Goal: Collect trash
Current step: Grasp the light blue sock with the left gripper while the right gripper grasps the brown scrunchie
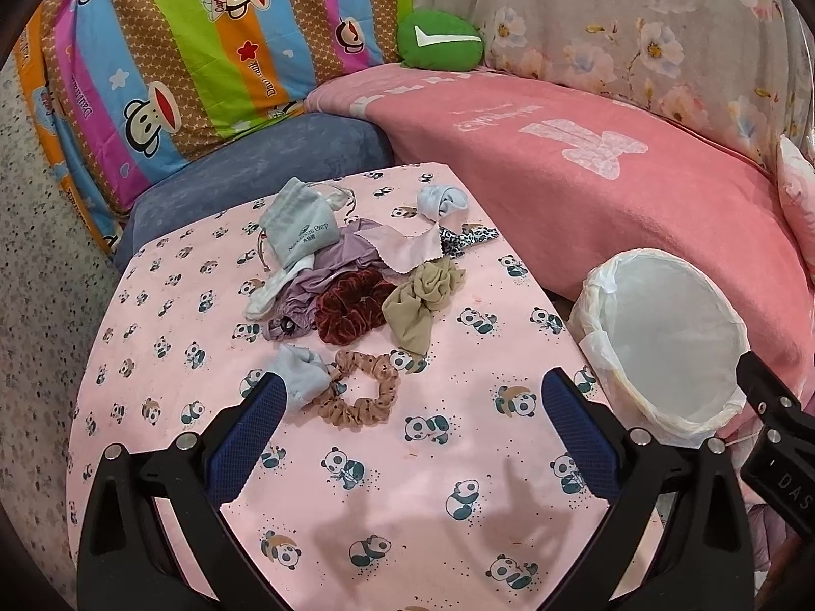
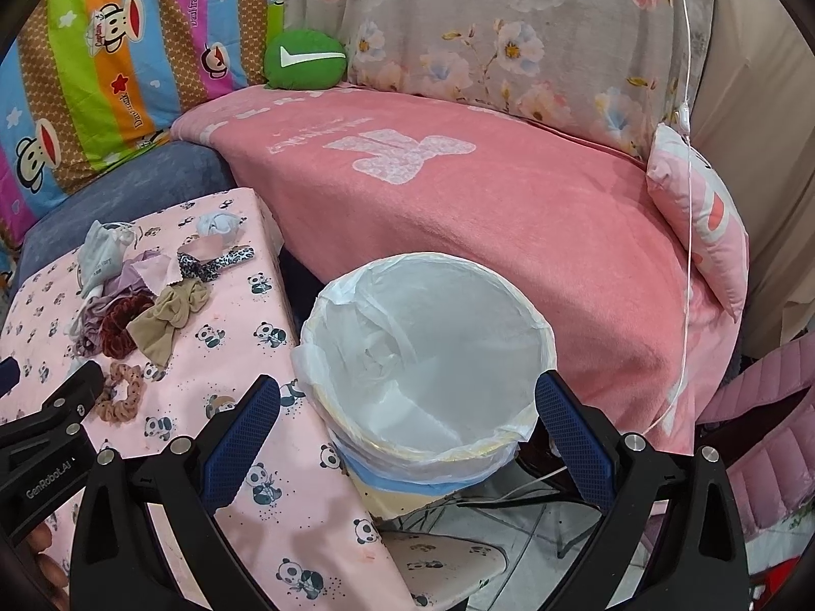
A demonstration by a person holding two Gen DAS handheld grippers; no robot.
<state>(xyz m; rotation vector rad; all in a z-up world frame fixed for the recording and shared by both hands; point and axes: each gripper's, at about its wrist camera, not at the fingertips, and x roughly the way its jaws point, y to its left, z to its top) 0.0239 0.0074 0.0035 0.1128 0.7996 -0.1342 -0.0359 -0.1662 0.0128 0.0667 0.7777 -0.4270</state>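
A pile of fabric scraps lies on the pink panda-print table [image 1: 168, 336]: a grey pouch [image 1: 300, 226], a dark red scrunchie [image 1: 349, 308], a khaki cloth [image 1: 423, 300], a tan dotted scrunchie [image 1: 359, 389] and a pale blue scrap [image 1: 303, 371]. My left gripper [image 1: 415, 397] is open and empty, just short of the tan scrunchie. A white bag-lined bin [image 2: 433, 356] stands right of the table. My right gripper [image 2: 407, 402] is open and empty above the bin's near rim. The pile also shows in the right wrist view [image 2: 132, 305].
A pink blanket [image 1: 586, 178] covers the sofa behind the table and bin. A green cushion [image 1: 440, 40] and striped cartoon quilt [image 1: 178, 51] sit at the back. A pink pillow [image 2: 698, 224] and hanging white cord [image 2: 687, 153] are at right.
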